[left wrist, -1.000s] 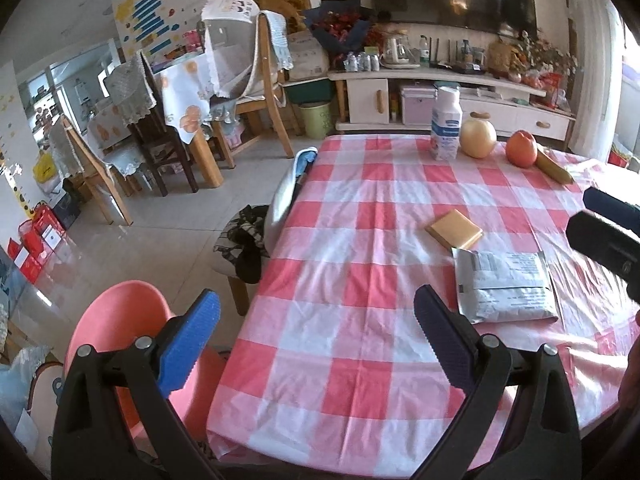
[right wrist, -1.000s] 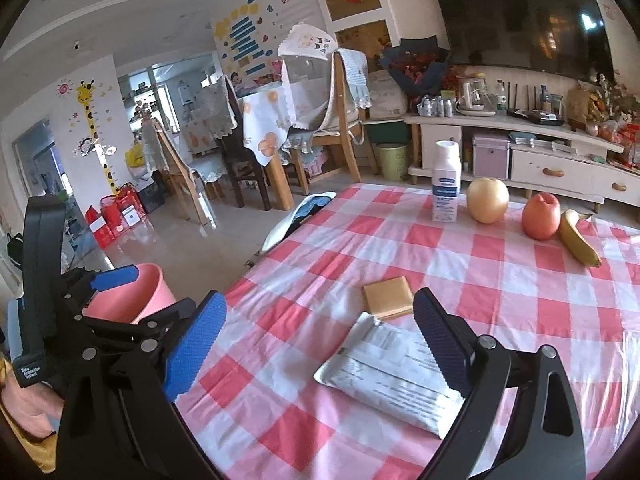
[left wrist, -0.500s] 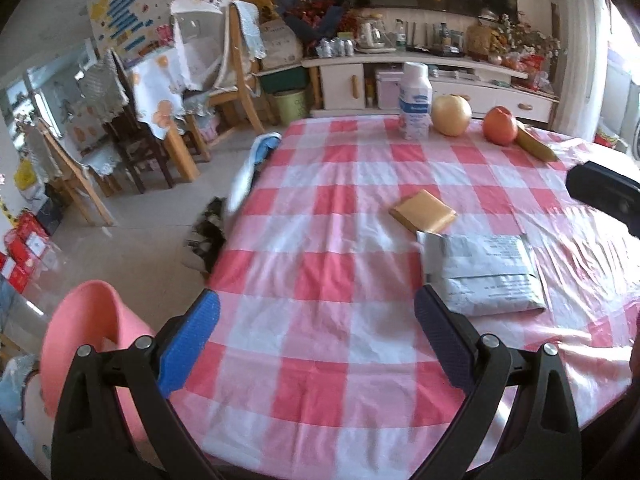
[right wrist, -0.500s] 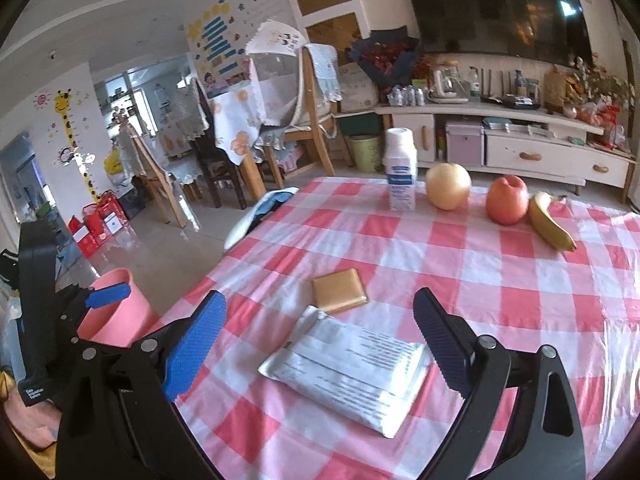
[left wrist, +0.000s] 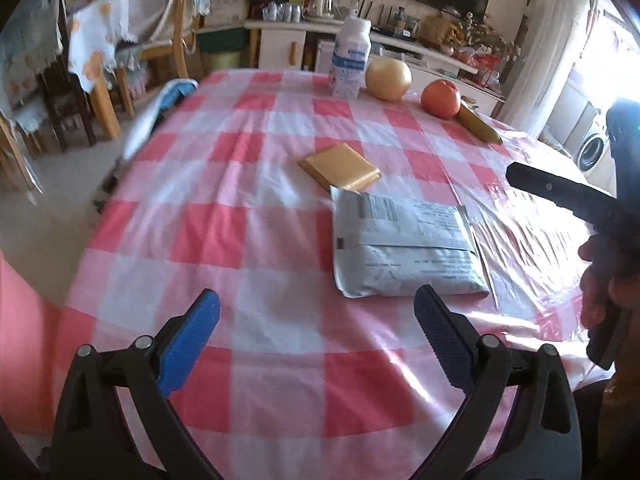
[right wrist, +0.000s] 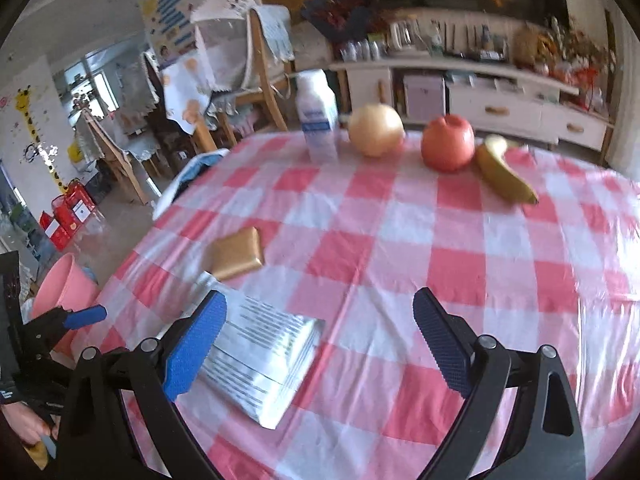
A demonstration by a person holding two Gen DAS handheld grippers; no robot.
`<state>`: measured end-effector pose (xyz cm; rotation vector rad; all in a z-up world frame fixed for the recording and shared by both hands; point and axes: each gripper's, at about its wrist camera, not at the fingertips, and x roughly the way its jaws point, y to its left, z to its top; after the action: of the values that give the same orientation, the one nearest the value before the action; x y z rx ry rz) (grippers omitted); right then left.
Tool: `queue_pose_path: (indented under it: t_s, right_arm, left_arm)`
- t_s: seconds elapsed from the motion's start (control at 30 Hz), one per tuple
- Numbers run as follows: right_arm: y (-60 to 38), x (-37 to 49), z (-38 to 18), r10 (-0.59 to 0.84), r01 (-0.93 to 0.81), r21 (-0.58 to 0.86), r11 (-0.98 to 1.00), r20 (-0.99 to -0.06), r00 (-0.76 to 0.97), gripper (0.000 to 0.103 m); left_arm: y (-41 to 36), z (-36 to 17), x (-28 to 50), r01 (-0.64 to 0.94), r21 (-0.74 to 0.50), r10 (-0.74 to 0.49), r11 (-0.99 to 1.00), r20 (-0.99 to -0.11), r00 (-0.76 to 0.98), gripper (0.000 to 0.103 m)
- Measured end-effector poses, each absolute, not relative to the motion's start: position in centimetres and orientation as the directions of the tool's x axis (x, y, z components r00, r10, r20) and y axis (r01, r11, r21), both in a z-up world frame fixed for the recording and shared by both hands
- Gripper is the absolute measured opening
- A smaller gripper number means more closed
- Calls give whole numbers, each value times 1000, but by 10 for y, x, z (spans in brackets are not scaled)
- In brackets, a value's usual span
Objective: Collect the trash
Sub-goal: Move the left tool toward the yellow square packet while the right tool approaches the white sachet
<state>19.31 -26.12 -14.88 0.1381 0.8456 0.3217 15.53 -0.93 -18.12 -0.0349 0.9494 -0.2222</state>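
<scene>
A flat grey mailer bag (left wrist: pixel 404 246) (right wrist: pixel 260 360) lies on the red-and-white checked table (left wrist: pixel 248 184) (right wrist: pixel 400 248). Just beyond it rests a small gold packet (left wrist: pixel 340 167) (right wrist: pixel 237 253). My left gripper (left wrist: pixel 316 336) hovers open over the table's near edge, the bag ahead and to its right. My right gripper (right wrist: pixel 320 340) is open above the table, its left finger over the bag's near corner. The pink bin (right wrist: pixel 66 300) stands on the floor at the table's left side.
At the far end of the table stand a white bottle (left wrist: pixel 351 62) (right wrist: pixel 318 114), a yellow round fruit (left wrist: pixel 388 79) (right wrist: pixel 375 130), a red fruit (left wrist: pixel 440 98) (right wrist: pixel 448 142) and a banana (left wrist: pixel 478 125) (right wrist: pixel 504 174). Wooden chairs (right wrist: pixel 256 64) and a low white cabinet (right wrist: pixel 480 100) stand beyond.
Both grippers have moved forward over the table, closer to the grey bag and the gold packet. The left view has swung right, away from the pink bin. Both stay open.
</scene>
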Motion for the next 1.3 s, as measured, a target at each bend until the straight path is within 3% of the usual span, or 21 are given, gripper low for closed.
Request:
queue_pose_path:
  t_s: [0.27,0.87,1.1,1.3]
  right_arm:
    - [-264,198,-149,345,-206,278,938,-712,611,93]
    - [-292,206,-158,232,-101,216,971,-752,617,93]
    - [-313,216,-170,225,-57,240,969,-770,598,93]
    - [-298,226,-184,248,-85,242,966,-794,555,93]
  left_arm:
    - [-43,-198,159,293,-266,-382,918,-788,482,98]
    - [-104,-202,216,466,-389,-583,794,-705,404,98]
    - [-83,-175,230,408,-369,-545,835,-658,520,98]
    - [-63,-189,258,155,-236,-281,959,-748,601,98]
